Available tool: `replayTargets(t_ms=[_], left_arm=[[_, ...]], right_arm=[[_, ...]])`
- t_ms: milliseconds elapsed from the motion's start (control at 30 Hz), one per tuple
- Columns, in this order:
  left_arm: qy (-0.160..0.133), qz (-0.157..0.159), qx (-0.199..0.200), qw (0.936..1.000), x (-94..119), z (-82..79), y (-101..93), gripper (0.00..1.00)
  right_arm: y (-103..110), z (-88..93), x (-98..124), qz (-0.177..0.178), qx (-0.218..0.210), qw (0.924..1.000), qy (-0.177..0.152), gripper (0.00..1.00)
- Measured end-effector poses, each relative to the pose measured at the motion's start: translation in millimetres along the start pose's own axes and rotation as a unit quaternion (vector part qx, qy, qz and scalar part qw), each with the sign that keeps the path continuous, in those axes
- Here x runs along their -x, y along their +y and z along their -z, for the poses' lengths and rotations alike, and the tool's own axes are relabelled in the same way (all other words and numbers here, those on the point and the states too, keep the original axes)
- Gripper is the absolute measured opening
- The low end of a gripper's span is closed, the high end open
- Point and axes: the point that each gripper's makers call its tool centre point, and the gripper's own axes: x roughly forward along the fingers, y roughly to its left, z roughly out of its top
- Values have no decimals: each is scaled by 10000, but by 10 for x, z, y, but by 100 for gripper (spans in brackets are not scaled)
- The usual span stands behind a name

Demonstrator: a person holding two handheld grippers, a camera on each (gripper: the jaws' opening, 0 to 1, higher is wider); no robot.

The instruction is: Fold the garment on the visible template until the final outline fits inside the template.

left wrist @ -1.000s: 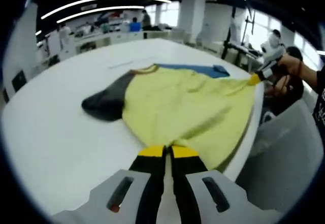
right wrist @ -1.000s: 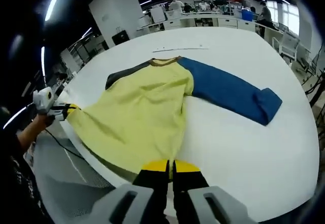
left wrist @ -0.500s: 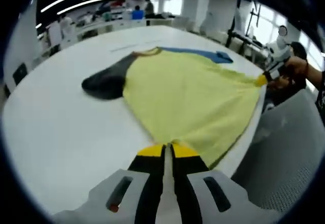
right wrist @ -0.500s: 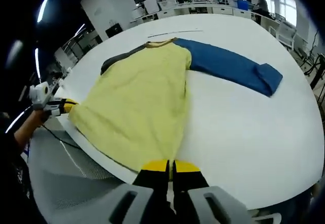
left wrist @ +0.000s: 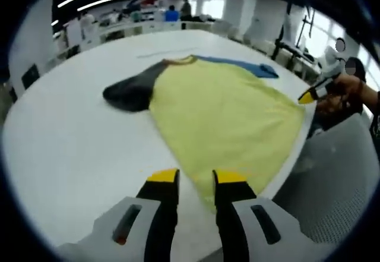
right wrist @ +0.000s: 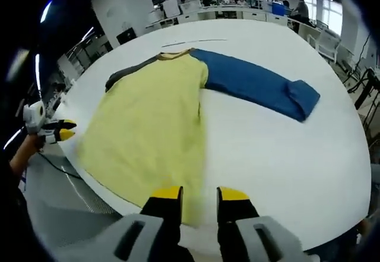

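A yellow garment (right wrist: 148, 131) with one blue sleeve (right wrist: 255, 87) lies flat on the white table (right wrist: 285, 155); the left gripper (left wrist: 193, 179) and right gripper (right wrist: 198, 193) stand open, empty, at its hem.

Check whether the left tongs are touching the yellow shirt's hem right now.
Apart. In the right gripper view the left tongs hang open beside the yellow shirt, with a strip of white table showing between them.

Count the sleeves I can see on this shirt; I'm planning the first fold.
2. The blue sleeve lies stretched flat on the table, its cuff end doubled over. The dark grey sleeve lies bunched beside the yellow body on the opposite side.
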Motion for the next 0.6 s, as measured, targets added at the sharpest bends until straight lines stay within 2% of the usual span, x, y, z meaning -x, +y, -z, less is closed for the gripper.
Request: replayTargets(t_ms=[100,233,467,600], left_arm=[[-262,-138,-10,9996,32,-130,8,45],[-686,-262,59,9973,117,-323,20,61],[-933,-401,29,9948,210,-466,41,77],[-930,-459,-93,9946,239,-501,26,81]], right_arm=[[-102,-194,-6,63,143,9992,-357,30],[-189,-407,-17,66,311,9974,-640,32],[-278,-768,-85,10,584,9936,-970,31],[-313,-947,-158,-5,887,9903,-1068,30]])
